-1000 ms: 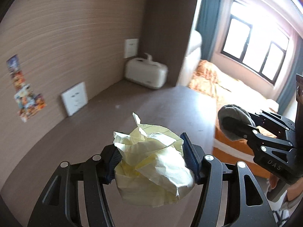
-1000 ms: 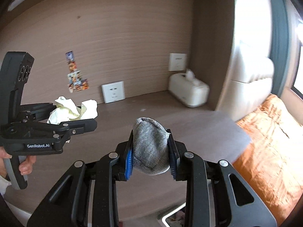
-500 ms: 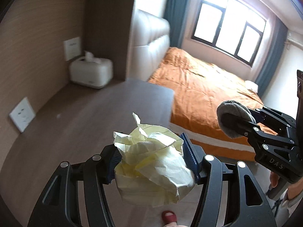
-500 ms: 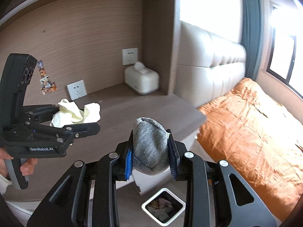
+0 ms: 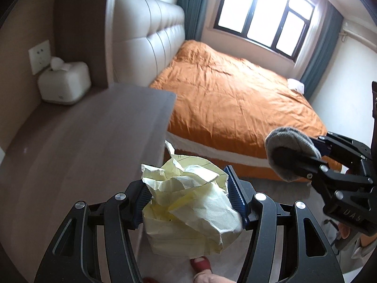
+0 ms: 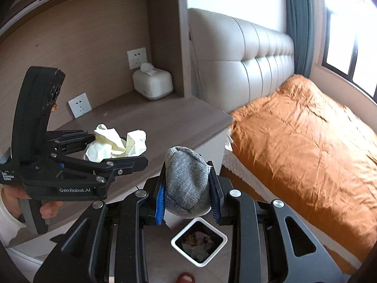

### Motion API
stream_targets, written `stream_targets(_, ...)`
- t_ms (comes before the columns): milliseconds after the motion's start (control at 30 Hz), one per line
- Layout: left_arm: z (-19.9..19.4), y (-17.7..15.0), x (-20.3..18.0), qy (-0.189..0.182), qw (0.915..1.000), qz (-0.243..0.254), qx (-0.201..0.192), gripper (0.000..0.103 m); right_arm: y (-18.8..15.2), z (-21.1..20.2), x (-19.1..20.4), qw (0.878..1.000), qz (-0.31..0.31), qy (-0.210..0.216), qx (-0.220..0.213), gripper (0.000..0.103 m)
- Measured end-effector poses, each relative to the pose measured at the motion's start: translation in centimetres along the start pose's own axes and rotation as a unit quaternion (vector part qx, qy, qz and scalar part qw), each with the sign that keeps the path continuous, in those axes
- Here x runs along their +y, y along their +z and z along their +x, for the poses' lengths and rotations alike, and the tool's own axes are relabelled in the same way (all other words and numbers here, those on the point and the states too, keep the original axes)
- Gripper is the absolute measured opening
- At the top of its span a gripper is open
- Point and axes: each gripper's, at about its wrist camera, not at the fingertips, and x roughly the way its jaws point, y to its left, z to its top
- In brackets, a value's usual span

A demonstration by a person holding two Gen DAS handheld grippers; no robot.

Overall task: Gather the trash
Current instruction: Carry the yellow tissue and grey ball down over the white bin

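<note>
My left gripper (image 5: 188,202) is shut on a crumpled yellow paper ball (image 5: 188,212), held in the air past the desk's front edge; the paper also shows in the right wrist view (image 6: 113,145). My right gripper (image 6: 187,195) is shut on a balled grey sock (image 6: 186,184), held above the floor; the sock also shows in the left wrist view (image 5: 287,148). A small white square trash bin (image 6: 176,243) with scraps inside stands on the floor just below and in front of the right gripper.
A brown desk (image 6: 165,118) carries a white tissue box (image 6: 153,85) at its back corner. A bed with an orange cover (image 6: 306,146) and a padded headboard (image 6: 247,59) lies to the right. A red slipper (image 6: 186,278) is on the floor.
Both grippers have swung right, away from the desk wall toward the bed and floor, still holding the paper and sock. The trash bin is now closer beneath the right gripper.
</note>
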Motion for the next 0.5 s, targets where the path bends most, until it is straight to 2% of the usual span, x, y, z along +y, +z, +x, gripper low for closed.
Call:
stream_targets(333, 6.6, -2.8, -1.8, -0.009, 0.9982, -0.002, 0.060, 0.058, -2.9, 2.7, -3.2, 0.999, 0.019, 0.009, 0.037, 0.032)
stream_targets(500, 10.5, -5.1, -2.4, -0.015, 0.9957, -0.002, 0.091, 0.058, -5.9, 6.2, -5.1, 0.997, 0.023, 0.031, 0.066, 0.032)
